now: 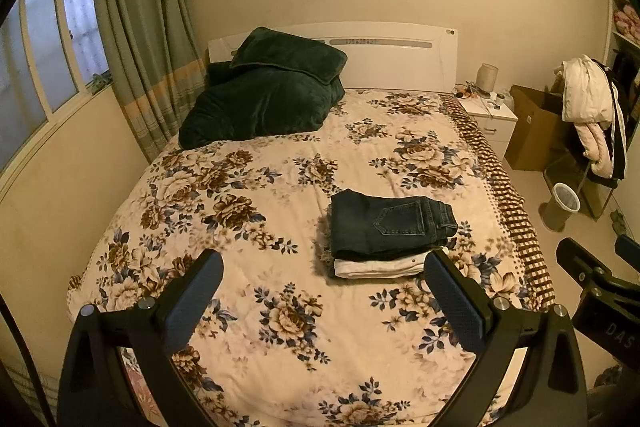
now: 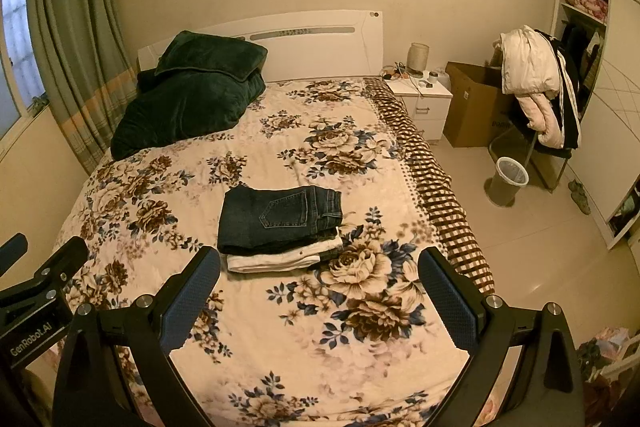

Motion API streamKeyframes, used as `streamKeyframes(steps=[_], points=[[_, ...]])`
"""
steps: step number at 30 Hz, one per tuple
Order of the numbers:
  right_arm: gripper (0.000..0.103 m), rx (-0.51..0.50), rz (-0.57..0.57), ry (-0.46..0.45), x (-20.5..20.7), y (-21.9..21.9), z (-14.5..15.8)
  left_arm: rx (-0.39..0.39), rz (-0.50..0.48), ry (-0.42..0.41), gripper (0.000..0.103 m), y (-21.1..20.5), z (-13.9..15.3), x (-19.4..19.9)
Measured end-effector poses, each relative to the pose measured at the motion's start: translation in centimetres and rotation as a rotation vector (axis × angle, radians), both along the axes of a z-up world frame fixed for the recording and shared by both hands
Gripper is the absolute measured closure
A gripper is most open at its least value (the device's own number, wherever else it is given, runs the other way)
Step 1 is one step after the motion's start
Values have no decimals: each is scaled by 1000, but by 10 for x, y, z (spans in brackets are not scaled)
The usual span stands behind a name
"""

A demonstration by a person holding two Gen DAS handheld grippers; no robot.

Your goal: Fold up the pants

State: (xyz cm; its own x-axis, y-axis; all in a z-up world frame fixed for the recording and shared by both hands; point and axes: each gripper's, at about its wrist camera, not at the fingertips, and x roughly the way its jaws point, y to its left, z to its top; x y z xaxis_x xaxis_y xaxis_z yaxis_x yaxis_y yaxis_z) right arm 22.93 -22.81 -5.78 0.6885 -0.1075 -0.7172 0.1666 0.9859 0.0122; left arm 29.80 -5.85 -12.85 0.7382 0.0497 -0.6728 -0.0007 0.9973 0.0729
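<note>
The folded jeans (image 2: 280, 219) lay on a white folded garment (image 2: 280, 261) on the bed (image 2: 320, 327), long axis crosswise, ahead of both grippers. The right gripper (image 2: 320, 291), jaws spread and empty, was nearer; the left gripper (image 1: 324, 295) likewise spread, with the stack toward its right finger.

Matt denim jeans (image 2: 280, 217) on soft floral cloth bedspread (image 2: 280, 327) (plush dark blanket (image 2: 188, 99)).

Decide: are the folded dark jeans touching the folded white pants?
Touching. The right wrist view shows the dark jeans stacked directly on the white pants, no gap between.
</note>
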Motion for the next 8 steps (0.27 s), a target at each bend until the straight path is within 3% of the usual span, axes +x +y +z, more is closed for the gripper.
streamKeyframes(steps=[8], points=[[2,1,-5,-1,-1,1,1,4,-7,-13,0,-7,0,0]])
